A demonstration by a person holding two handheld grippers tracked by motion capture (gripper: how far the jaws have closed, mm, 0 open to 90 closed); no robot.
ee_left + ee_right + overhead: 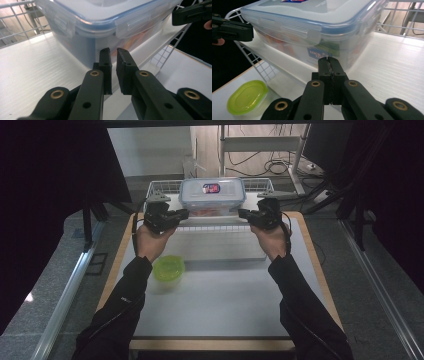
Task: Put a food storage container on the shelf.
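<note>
The left tongs (114,53) stood almost closed and empty, the right tongs (329,61) pressed fully together — both flanking the clear rectangular plastic container with a blue-rimmed lid (212,196), which sat in a white wire tray (161,185) on the surface.

A white-topped table (220,295) with a wooden edge carries a white wire basket tray (165,185) at its far end and a small green-lidded tub (168,268) nearer its left side.

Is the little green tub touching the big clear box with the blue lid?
Apart. The high view shows the green tub on the bare table, well in front of the wire tray that holds the clear box.
</note>
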